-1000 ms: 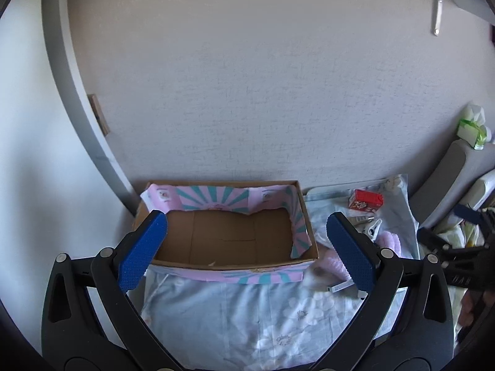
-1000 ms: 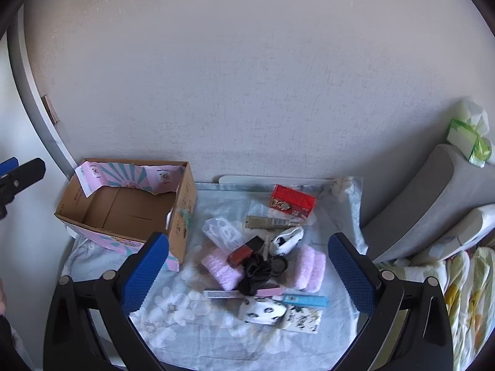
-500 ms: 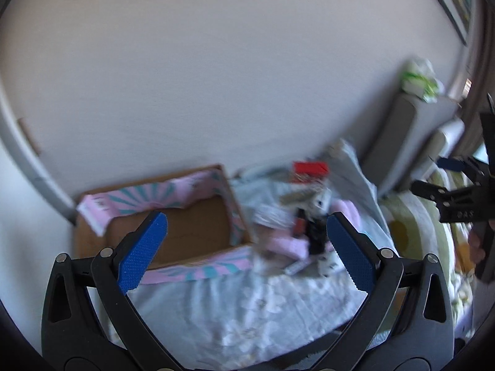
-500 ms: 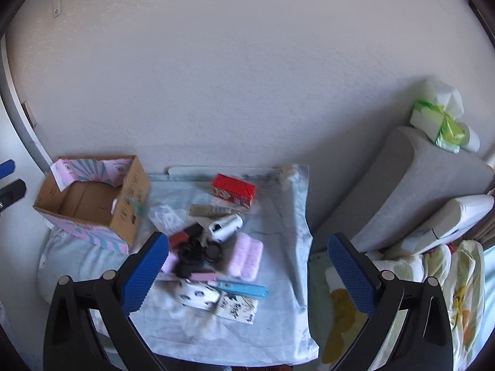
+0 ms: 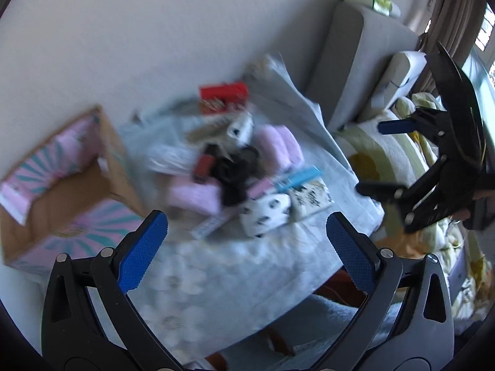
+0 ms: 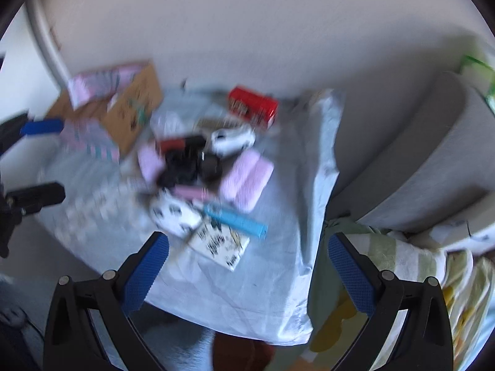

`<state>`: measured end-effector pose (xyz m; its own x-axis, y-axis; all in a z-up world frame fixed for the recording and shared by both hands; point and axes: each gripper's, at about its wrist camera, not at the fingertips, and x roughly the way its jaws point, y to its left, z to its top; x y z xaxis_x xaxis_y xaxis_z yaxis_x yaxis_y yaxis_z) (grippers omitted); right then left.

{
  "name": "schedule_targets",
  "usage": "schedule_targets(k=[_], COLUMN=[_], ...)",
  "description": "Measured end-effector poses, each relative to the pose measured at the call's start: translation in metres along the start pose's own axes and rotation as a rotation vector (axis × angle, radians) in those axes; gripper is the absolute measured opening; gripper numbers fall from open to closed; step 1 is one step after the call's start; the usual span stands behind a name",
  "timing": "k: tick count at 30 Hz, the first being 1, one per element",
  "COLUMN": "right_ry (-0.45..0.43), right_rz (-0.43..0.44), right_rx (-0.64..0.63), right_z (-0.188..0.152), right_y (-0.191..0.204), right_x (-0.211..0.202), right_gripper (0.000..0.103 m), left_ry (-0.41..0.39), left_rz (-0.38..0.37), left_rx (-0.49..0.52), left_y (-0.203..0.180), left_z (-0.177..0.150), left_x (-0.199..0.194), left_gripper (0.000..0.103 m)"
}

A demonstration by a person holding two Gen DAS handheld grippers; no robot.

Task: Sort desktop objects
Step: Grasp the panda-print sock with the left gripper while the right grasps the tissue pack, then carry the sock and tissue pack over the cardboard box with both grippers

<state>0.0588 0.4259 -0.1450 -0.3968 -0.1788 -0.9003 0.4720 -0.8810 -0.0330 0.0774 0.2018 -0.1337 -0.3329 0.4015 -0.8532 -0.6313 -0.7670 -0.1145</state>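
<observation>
Motion blur over both views; small items hard to resolve.

Left wrist: left tool jaws spread wide, nothing between the textured blue pads, hovering above the near edge of the worktop, which is draped in pale floral cloth. Pile of objects mid-cloth: red box at the back, two fuzzy pink rolls, black tangle, blue comb, two cow-print white packs. Open cardboard box, pink-teal sunburst lining, stands left of the pile and looks empty. Right tool visible side-on at far right over striped bedding, fingers apart, nothing held. Only this view shows the box interior and the grey cushion with green-white packs on top.

Right wrist: right tool wide open, empty, above the cloth's near right corner. Same pile nearer: red box, white toy-like item, pink rolls, comb, printed flat pack. Cardboard box at back left, seen from its plain side. Left tool's fingers poke in at the left edge, spread.
</observation>
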Motion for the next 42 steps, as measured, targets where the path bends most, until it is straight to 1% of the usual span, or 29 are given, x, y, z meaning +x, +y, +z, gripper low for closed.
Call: schedule_targets(k=[2,4,6,9,10,11,13,15,17,19,20,21,23,26,27,28,30,31,33,34,39,42], right_ry=[0.012,0.020,0.025,0.026,0.028,0.027,0.020,0.016,0.005,-0.008,-0.020,-0.030,-0.036,-0.040,-0.042,-0.042,-0.028,-0.019,-0.006,-0.006,-0.005,-0.005], right_rz=[0.029,0.080,0.120,0.183,0.207,0.236,0.258,0.298,0.345,0.369,0.373,0.371,0.376,0.384,0.374,0.367,0.366,0.359,0.350,0.352,0.334,0.335], right_rx=[-0.069,-0.143,-0.202,-0.274,-0.298,-0.328,-0.361,-0.380,-0.393,-0.417,-0.433,-0.448,-0.465,-0.492,-0.506,-0.519,-0.541,-0.552,-0.566,-0.570,-0.563,-0.545], right_z=[-0.009,-0.019,-0.025,-0.032,-0.033,-0.034,-0.034,-0.034,-0.032,-0.031,-0.030,-0.029,-0.028,-0.030,-0.031,-0.031,-0.033,-0.032,-0.032,-0.032,-0.029,-0.028], right_y=[-0.001,-0.002,-0.004,-0.006,-0.006,-0.006,-0.004,-0.004,-0.003,0.000,0.002,0.005,0.007,0.011,0.011,0.013,0.020,0.023,0.028,0.027,0.026,0.024], right_x=[0.016,0.034,0.050,0.070,0.077,0.083,0.091,0.099,0.103,0.105,0.105,0.105,0.103,0.099,0.100,0.100,0.106,0.110,0.117,0.116,0.108,0.102], right_gripper=[0.103,0.102,0.099,0.088,0.081,0.075,0.075,0.075,0.075,0.075,0.074,0.073,0.059,0.052,0.051,0.051,0.050,0.049,0.048,0.047,0.046,0.046], left_ry=[0.036,0.066,0.088,0.125,0.134,0.146,0.171,0.184,0.182,0.182,0.193,0.200,0.199,0.193,0.191,0.185,0.180,0.179,0.181,0.188,0.201,0.203], left_rz=[-0.002,-0.003,0.001,0.022,0.032,0.050,0.059,0.060,0.060,0.059,0.059,0.058,0.048,0.042,0.038,0.041,0.040,0.039,0.010,0.009,-0.027,-0.029], left_rx=[-0.043,-0.114,-0.176,-0.247,-0.252,-0.256,-0.268,-0.292,-0.315,-0.334,-0.341,-0.346,-0.361,-0.362,-0.361,-0.355,-0.344,-0.342,-0.345,-0.349,-0.380,-0.372], left_y=[-0.006,-0.007,-0.005,-0.004,-0.004,-0.004,-0.003,-0.002,0.001,0.003,0.003,0.004,0.006,0.007,0.007,0.006,0.004,0.003,0.002,0.001,0.006,0.009], left_z=[0.000,-0.001,-0.002,-0.004,-0.004,-0.006,-0.009,-0.012,-0.013,-0.014,-0.014,-0.015,-0.016,-0.017,-0.017,-0.016,-0.014,-0.013,-0.011,-0.010,-0.010,-0.011], left_x=[0.023,0.046,0.062,0.090,0.096,0.104,0.115,0.123,0.128,0.131,0.134,0.135,0.135,0.135,0.136,0.136,0.135,0.135,0.134,0.132,0.121,0.112], left_gripper=[0.101,0.100,0.099,0.096,0.095,0.095,0.094,0.092,0.092,0.091,0.089,0.085,0.084,0.081,0.078,0.074,0.070,0.064,0.056,0.054,0.044,0.043])
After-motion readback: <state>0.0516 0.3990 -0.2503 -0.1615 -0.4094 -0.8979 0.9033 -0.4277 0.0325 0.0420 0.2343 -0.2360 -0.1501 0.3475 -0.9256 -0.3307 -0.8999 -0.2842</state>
